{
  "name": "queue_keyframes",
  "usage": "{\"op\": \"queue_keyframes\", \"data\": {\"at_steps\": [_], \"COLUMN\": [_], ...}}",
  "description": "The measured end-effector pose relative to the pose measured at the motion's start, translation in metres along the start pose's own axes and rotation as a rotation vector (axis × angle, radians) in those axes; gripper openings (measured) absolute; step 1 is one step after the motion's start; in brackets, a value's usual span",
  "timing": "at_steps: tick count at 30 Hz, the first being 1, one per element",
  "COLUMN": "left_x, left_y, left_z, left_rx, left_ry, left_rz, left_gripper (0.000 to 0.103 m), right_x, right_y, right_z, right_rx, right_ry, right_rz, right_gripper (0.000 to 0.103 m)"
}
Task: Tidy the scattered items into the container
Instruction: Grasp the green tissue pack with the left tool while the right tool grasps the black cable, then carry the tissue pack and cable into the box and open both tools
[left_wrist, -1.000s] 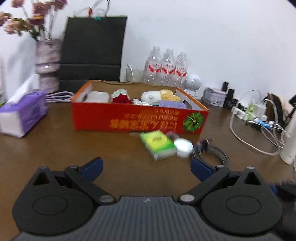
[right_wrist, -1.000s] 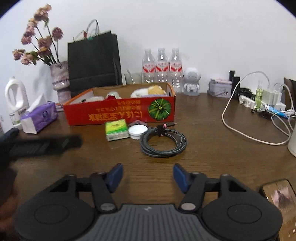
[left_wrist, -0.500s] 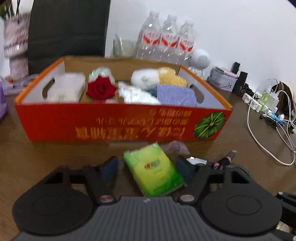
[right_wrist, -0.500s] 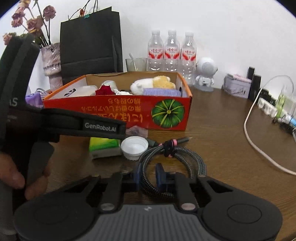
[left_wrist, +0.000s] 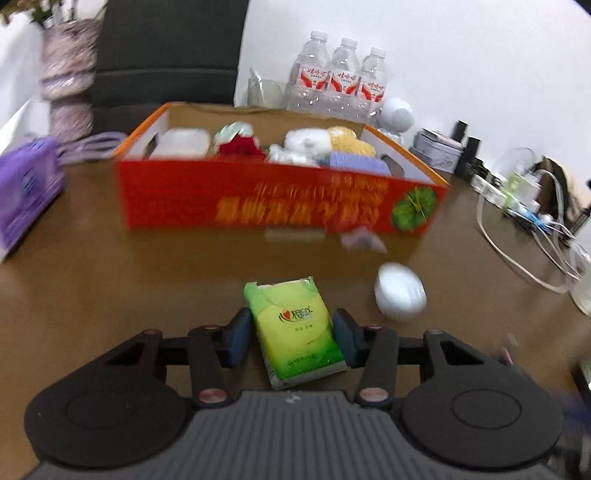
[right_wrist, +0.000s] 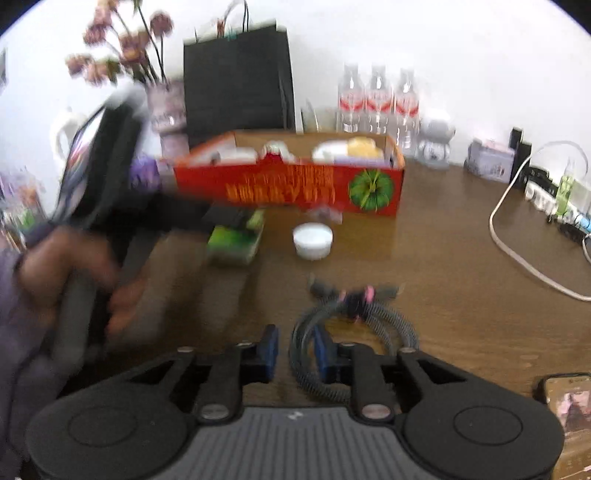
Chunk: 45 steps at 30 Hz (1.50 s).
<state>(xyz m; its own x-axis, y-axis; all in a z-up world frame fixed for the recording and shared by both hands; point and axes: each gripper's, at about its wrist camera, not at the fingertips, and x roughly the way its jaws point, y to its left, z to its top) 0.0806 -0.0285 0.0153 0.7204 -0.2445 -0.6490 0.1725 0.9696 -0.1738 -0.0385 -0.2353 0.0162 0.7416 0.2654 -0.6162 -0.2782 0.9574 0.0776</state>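
A red cardboard box (left_wrist: 192, 195) with several items inside stands on the brown table; it also shows in the right wrist view (right_wrist: 280, 184). My left gripper (left_wrist: 291, 336) is shut on a green tissue pack (left_wrist: 295, 328) and holds it in front of the box. A white lid (left_wrist: 400, 295) lies to its right, also seen in the right wrist view (right_wrist: 313, 240). My right gripper (right_wrist: 295, 354) is shut on the left strand of a coiled black cable (right_wrist: 354, 325), held above the table.
Three water bottles (left_wrist: 340, 85), a black bag (right_wrist: 236, 77) and a vase (left_wrist: 66, 92) stand behind the box. A purple tissue box (left_wrist: 26, 188) sits at left. White cords and a power strip (left_wrist: 532, 206) lie at right. A phone (right_wrist: 565, 398) lies near right.
Both grippers pulled back from the box with their loads: the left closed on the tissue pack and lifted it, the right lifted the cable away from the white lid.
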Motion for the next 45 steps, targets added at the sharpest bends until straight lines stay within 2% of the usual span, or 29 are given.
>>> {"op": "queue_keyframes", "data": {"at_steps": [1, 3, 5, 6, 7, 9, 10, 11, 12, 15, 17, 19, 20, 22, 24, 26, 27, 28, 29, 31, 33, 36, 40, 43, 45], "left_x": [-0.013, -0.034, -0.047, -0.049, -0.05, -0.049, -0.049, -0.049, -0.049, -0.051, -0.052, -0.052, -0.052, -0.052, -0.054, -0.057, -0.058, -0.06, -0.06, -0.061, -0.061, -0.067, -0.089, -0.09, -0.081], "left_y": [0.001, -0.002, -0.007, -0.008, -0.008, -0.01, -0.011, -0.011, -0.011, -0.005, -0.004, -0.005, -0.005, -0.005, -0.005, -0.004, -0.003, -0.002, -0.001, 0.0, 0.0, 0.002, 0.0, 0.006, 0.013], "left_z": [-0.01, -0.025, -0.036, -0.04, -0.043, -0.045, -0.044, -0.044, -0.044, -0.048, -0.049, -0.049, -0.05, -0.049, -0.051, -0.053, -0.055, -0.056, -0.057, -0.058, -0.057, -0.056, -0.044, -0.007, 0.034], "left_rx": [0.007, 0.024, 0.046, 0.062, 0.066, 0.069, 0.076, 0.082, 0.087, 0.076, 0.071, 0.073, 0.076, 0.08, 0.078, 0.078, 0.077, 0.075, 0.072, 0.068, 0.067, 0.036, 0.009, -0.033, -0.063], "left_ry": [0.006, 0.008, 0.008, 0.011, 0.017, 0.014, 0.016, 0.017, 0.016, 0.002, -0.003, -0.005, -0.005, -0.001, -0.001, -0.002, -0.005, -0.008, -0.011, -0.018, -0.024, -0.06, -0.175, -0.243, -0.293], "left_rz": [-0.006, -0.004, 0.001, -0.002, -0.005, 0.006, 0.012, 0.015, 0.015, 0.002, -0.001, -0.004, -0.004, -0.002, 0.0, -0.001, -0.001, -0.001, -0.001, 0.006, 0.006, -0.01, -0.01, 0.006, 0.009], "left_gripper": [0.049, 0.052, 0.055, 0.058, 0.059, 0.061, 0.061, 0.061, 0.061, 0.061, 0.061, 0.062, 0.062, 0.06, 0.058, 0.055, 0.054, 0.053, 0.052, 0.046, 0.045, 0.045, 0.045, 0.045, 0.045], "right_x": [-0.002, 0.005, 0.021, 0.031, 0.04, 0.049, 0.052, 0.053, 0.051, 0.033, 0.021, 0.013, 0.012, 0.02, 0.036, 0.051, 0.057, 0.061, 0.067, 0.07, 0.067, 0.059, 0.028, 0.011, 0.009], "right_y": [-0.004, -0.012, -0.018, -0.02, -0.019, -0.011, -0.004, 0.002, 0.009, 0.022, 0.022, 0.013, 0.008, -0.005, -0.011, -0.009, 0.0, 0.011, 0.023, 0.041, 0.049, 0.044, 0.042, 0.036, 0.027], "right_z": [0.004, 0.011, 0.015, 0.015, 0.014, 0.014, 0.014, 0.013, 0.012, 0.0, -0.004, -0.002, 0.0, 0.006, 0.01, 0.016, 0.015, 0.014, 0.013, 0.007, 0.003, 0.004, 0.007, 0.026, 0.057], "right_rx": [0.019, 0.058, 0.11, 0.148, 0.157, 0.137, 0.108, 0.062, 0.004, -0.164, -0.179, -0.093, -0.039, 0.12, 0.259, 0.294, 0.255, 0.184, 0.096, -0.042, -0.103, -0.096, -0.085, -0.08, -0.09], "right_ry": [-0.011, 0.003, 0.057, 0.089, 0.117, 0.089, 0.079, 0.076, 0.091, 0.162, 0.191, 0.181, 0.165, 0.153, 0.146, 0.129, 0.114, 0.103, 0.091, 0.058, 0.043, 0.032, -0.037, -0.085, -0.138], "right_rz": [-0.011, -0.037, -0.017, 0.025, 0.045, 0.016, -0.004, -0.004, 0.031, 0.097, 0.095, 0.096, 0.109, 0.126, 0.115, 0.082, 0.049, 0.005, -0.037, -0.081, -0.097, -0.081, -0.042, -0.006, 0.018], "right_gripper": [0.038, 0.046, 0.046, 0.045, 0.043, 0.041, 0.025, 0.019, 0.015, 0.017, 0.029, 0.067, 0.071, 0.071, 0.07, 0.063, 0.05, 0.026, 0.023, 0.024, 0.023, 0.017, 0.017, 0.017, 0.017]}}
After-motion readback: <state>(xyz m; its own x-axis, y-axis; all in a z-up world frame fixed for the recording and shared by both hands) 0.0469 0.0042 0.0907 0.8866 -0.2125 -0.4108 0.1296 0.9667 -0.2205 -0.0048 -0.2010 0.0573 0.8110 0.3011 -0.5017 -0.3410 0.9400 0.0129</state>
